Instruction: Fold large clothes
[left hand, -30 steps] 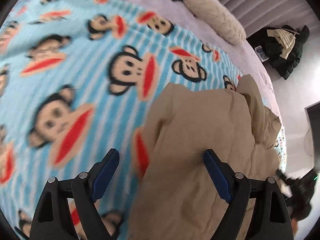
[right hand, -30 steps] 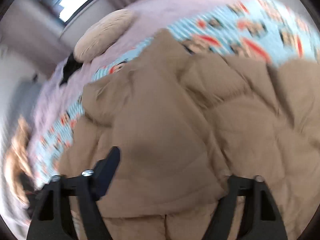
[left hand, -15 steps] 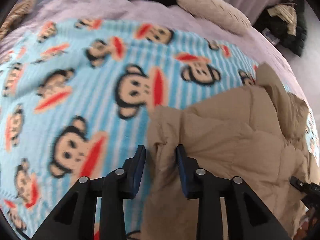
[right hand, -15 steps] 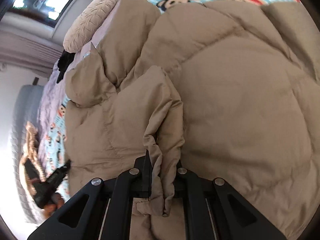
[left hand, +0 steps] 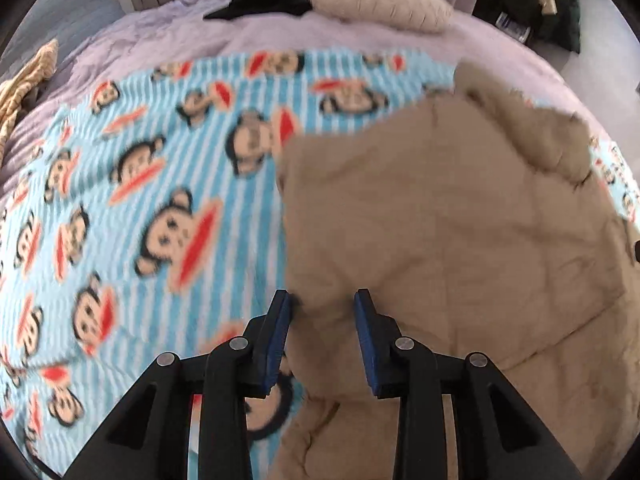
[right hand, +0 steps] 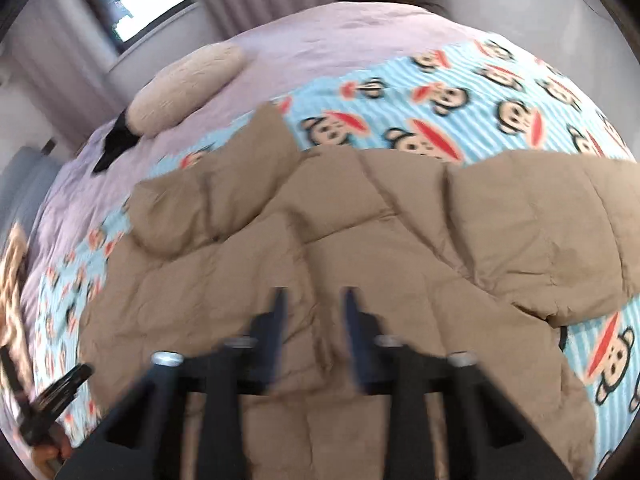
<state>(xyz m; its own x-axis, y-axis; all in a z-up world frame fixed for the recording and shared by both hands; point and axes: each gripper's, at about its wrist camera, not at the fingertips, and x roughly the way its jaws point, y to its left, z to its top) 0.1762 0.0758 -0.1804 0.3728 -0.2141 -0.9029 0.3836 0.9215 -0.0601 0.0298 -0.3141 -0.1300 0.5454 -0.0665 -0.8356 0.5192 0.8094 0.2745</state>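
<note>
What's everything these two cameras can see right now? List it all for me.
puffer jacket: one, tan, on the blanket, bunched in both grippers
blanket: one, blue-striped with monkey faces, on the bed
bedspread: one, lilac, under the blanket
pillow: one, cream, far end of bed
dark garment: one, black, beside the pillow
clothes pile: dark, on the floor
left gripper: black, blue pads, pinching the jacket's edge
right gripper: black, blurred, jacket fabric between its fingers

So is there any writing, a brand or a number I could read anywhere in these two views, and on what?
None can be read.
The monkey-print blanket shows only cartoon faces and stripes, no letters.
The tan puffer jacket shows no label or logo.
The small pale item by the dark clothes pile is too small and blurred to tell.
</note>
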